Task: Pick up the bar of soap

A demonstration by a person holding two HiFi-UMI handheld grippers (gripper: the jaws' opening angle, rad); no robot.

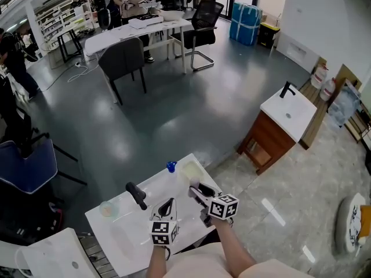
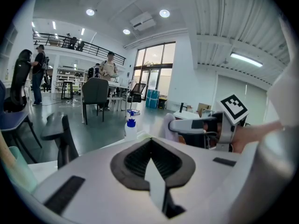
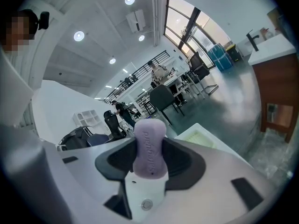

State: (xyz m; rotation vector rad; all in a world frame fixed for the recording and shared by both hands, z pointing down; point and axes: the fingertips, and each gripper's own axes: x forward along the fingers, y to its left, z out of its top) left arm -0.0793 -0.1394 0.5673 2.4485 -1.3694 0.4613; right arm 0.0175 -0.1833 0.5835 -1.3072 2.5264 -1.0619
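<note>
A pale purple bar of soap [image 3: 149,146] stands on end between the pads of my right gripper [image 3: 150,158], which is shut on it. From the head view that gripper [image 1: 195,190] holds the soap [image 1: 194,184] above the right part of the white counter [image 1: 124,239]. In the left gripper view the soap [image 2: 168,125] shows at the tip of the right gripper [image 2: 174,126], off to the right. Beside it, my left gripper [image 1: 169,202] hovers over the counter's middle. Its jaws [image 2: 150,141] meet at the tip with nothing between them.
A black faucet [image 1: 137,194] rises left of the grippers. A blue-capped bottle [image 1: 171,167] and a pale yellow-green tray [image 1: 189,170] stand at the counter's far edge, and a small round dish [image 1: 108,209] lies at the left. A wooden vanity with a white sink [image 1: 287,116] stands far right.
</note>
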